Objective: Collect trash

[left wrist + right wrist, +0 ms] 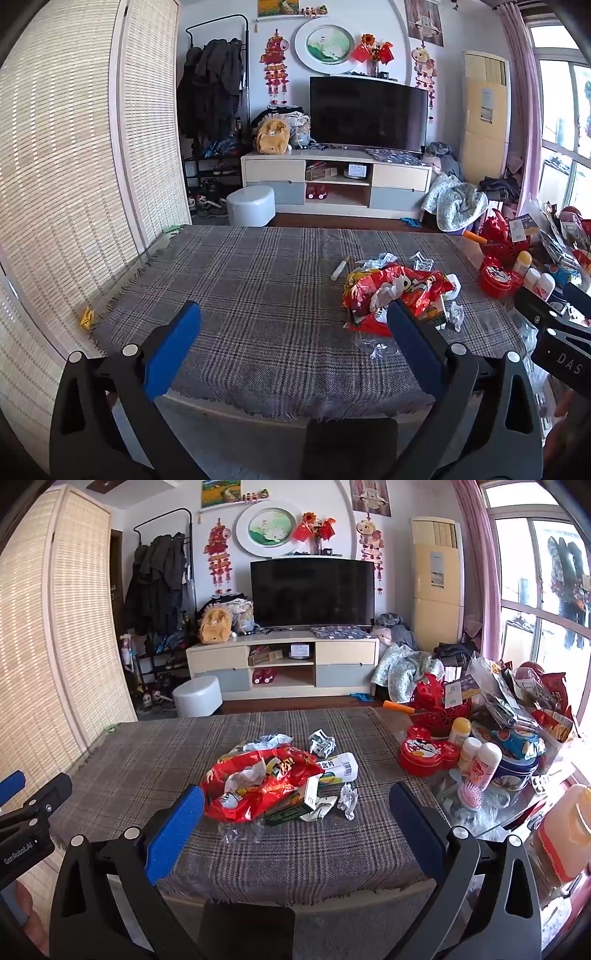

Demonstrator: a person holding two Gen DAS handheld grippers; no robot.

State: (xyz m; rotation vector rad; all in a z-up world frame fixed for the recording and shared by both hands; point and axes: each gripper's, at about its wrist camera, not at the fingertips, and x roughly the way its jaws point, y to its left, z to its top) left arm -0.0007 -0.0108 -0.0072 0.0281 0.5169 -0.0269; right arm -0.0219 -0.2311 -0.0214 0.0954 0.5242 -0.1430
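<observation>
Two handheld grippers are hovering side by side over the near edge of a table covered with a grey plaid cloth [118, 760]. The left gripper [295, 325] is standing with its blue-padded jaws spread wide and is holding nothing; only bare cloth is showing between them. The right gripper [295, 805] is also gaping fully open and empty, tilting down toward a heap of trash lying on the cloth ahead of it, apart from both pads. At the centre of that heap a crumpled red snack bag [258, 786] is lying with a scrap of white paper [245, 775] on top. A small green and white carton [295, 805] is leaning against the bag's near right side, and a white tube with a barcode [341, 770] is lying just behind the carton. A crushed white wrapper [348, 799] is sitting to the right of the carton, a printed ball of paper [322, 746] is resting farther back, and clear plastic film [240, 830] is lying flat at the near edge of the heap. In the left view a pale stick [340, 267] is lying just left of the heap. To the right, off the cloth, a red tin [424, 753] and several bottles [480, 764] are crowding the table's end. Behind, a dark television [312, 592] is standing on a low cabinet.
</observation>
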